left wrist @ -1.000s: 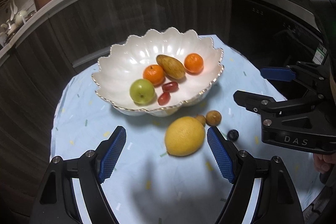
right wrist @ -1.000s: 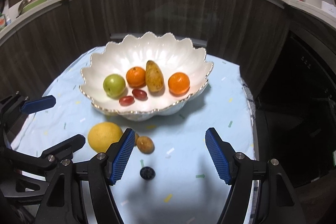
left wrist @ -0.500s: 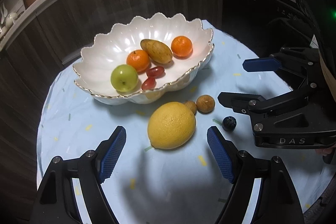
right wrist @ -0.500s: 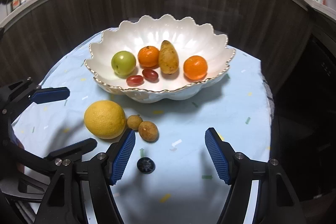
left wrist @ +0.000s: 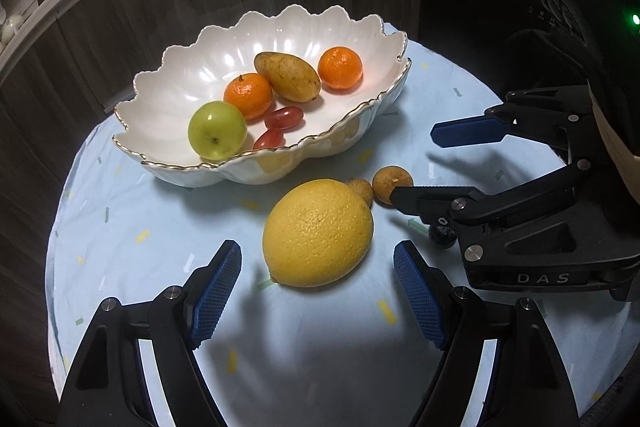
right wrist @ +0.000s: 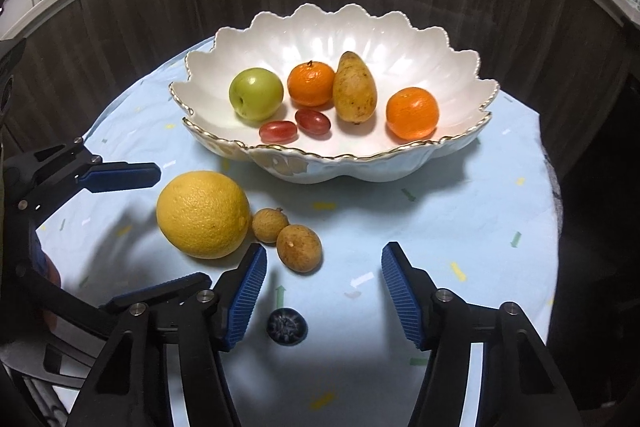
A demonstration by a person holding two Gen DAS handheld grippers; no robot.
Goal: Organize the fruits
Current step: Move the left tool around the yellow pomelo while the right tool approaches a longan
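Now | left gripper (left wrist: 318, 291) wide, empty, lemon (left wrist: 318, 233) just ahead between pads | right gripper (right wrist: 322, 291) narrowing, empty, blueberry (right wrist: 287, 325) between jaws, untouched

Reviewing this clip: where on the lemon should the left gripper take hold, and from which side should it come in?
Grip the lemon across its wide middle, coming down from above on the near side. Its long axis points roughly toward the left gripper, whose open jaws already straddle it. The two small brown fruits touch its far end, so stay clear of that end.
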